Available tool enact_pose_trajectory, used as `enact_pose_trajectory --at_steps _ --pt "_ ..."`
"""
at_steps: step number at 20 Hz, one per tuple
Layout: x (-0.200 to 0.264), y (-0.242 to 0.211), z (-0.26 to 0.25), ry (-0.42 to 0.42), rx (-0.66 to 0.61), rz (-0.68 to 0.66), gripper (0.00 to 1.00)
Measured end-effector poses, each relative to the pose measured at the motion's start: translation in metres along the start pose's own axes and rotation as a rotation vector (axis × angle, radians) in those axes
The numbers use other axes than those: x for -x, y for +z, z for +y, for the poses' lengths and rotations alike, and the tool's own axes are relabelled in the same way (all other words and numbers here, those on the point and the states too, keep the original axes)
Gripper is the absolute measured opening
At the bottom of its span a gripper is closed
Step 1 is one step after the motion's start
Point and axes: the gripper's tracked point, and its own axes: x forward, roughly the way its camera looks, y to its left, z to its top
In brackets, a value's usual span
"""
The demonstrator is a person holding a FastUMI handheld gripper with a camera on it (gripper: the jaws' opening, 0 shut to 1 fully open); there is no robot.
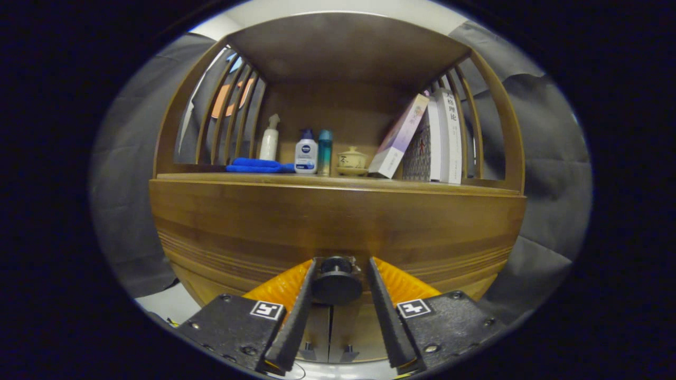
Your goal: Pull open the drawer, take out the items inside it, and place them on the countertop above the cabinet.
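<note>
The jaws (338, 266) stand at a narrow spread with the round dark drawer knob (336, 285) between them; each finger lies close along a side of the knob, but whether both actually press on it cannot be told. The knob sits on the wooden drawer front (338, 227), which spreads wide across the cabinet directly at 12 o'clock from the jaws and looks flush with the cabinet body. Below the knob, toward 6 o'clock, two cabinet doors (330, 330) meet at a vertical seam, each with a small dark handle near its lower edge.

Above the drawer front, farther out at 12 o'clock, runs the bench (211, 178) edge, the countertop over the cabinet. On it, at about 11 o'clock from the jaws, lies a folded blue cloth (256, 165), with a white spray bottle (269, 138) upright behind it. Nearer 12 o'clock stand a white lotion bottle with a blue cap (306, 152) and, just beside it, a slim teal bottle (325, 151). Just past 12 o'clock a small lidded cream cup (351, 158) rests on a saucer. At 1 o'clock a pale boxed book (398, 136) leans against several upright books (443, 137). Curved wooden slats (235, 105) close both sides of the shelf unit, under a wooden top panel.
</note>
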Motion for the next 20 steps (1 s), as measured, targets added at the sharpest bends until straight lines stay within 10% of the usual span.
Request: enact_pose_trajectory --at_steps 7,20 --pt "0.012 0.000 -0.004 -0.028 -0.076 0.079 0.42" --pt "0.126 -0.020 -0.009 0.002 -0.051 0.082 0.37"
